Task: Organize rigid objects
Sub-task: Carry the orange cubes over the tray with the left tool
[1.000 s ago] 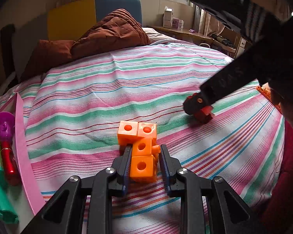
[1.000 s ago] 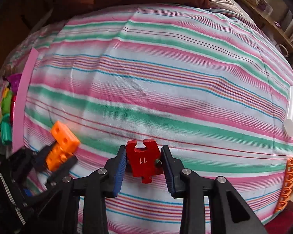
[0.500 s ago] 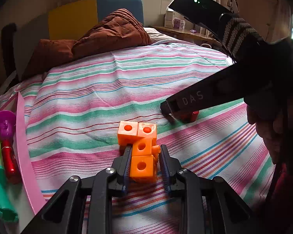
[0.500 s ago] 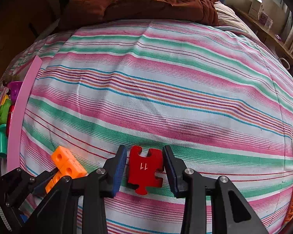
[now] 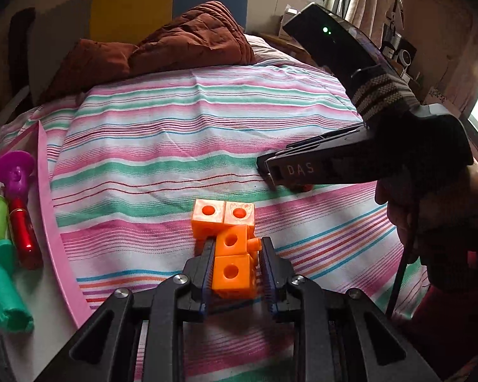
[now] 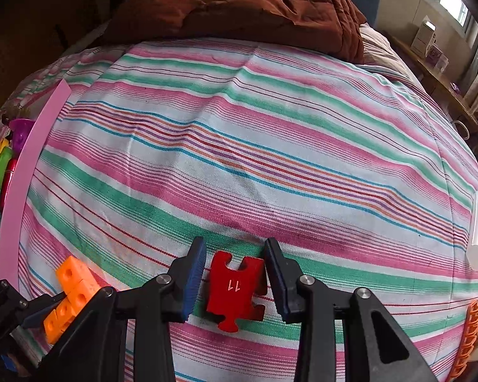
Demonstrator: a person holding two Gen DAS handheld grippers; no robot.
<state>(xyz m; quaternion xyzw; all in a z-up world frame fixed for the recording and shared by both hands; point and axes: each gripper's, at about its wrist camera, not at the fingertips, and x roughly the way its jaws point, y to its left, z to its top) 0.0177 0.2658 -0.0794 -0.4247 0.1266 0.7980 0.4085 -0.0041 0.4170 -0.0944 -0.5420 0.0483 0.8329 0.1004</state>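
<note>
While left gripper (image 5: 235, 264) clamps orange cubes (image 5: 231, 248), striped bedsheet (image 6: 255, 146) lies bare w/ room.

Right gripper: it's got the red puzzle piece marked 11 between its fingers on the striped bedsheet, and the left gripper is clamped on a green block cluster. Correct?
Not quite. The cluster in the left gripper is orange, not green: the left wrist view shows its pads shut on the orange block cluster. The rest holds: the red puzzle piece marked 11 lies between the right gripper's fingers on the striped bedsheet.
</note>
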